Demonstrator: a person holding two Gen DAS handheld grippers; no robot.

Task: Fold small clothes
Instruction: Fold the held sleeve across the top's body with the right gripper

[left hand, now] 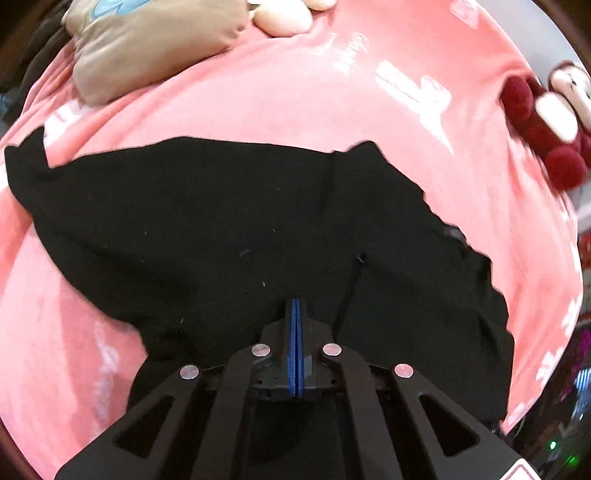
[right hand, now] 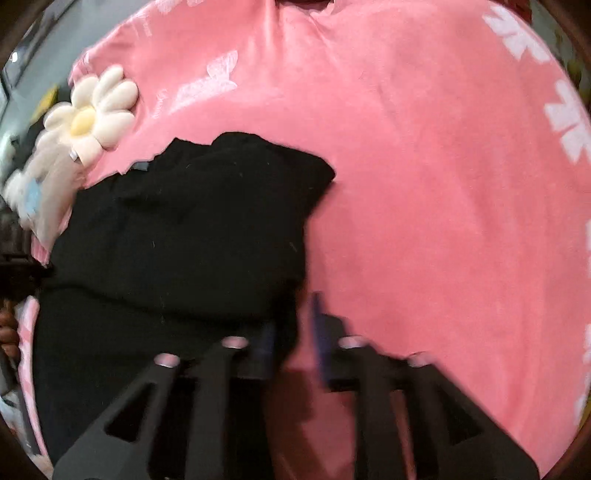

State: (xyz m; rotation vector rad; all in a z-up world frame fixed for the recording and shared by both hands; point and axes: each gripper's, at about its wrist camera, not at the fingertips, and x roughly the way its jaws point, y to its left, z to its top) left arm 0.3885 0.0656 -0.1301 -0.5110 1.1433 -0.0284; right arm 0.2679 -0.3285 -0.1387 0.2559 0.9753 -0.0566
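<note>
A black garment [left hand: 221, 229] lies spread on a pink blanket [left hand: 288, 103]. My left gripper [left hand: 296, 306] is shut, its blue pads pressed together over the garment's near part; I cannot tell if cloth is pinched between them. In the right wrist view the same black garment [right hand: 184, 236] lies at the left on the pink blanket [right hand: 443, 184]. My right gripper [right hand: 295, 317] is open, its jaws apart at the garment's right edge, with nothing held. That view is blurred by motion.
A tan cushion [left hand: 147, 44] and a cream plush [left hand: 284, 18] lie at the far left of the blanket. A dark red and white plush toy [left hand: 546, 122] lies at the right. A white daisy plush [right hand: 92, 114] lies beyond the garment in the right wrist view.
</note>
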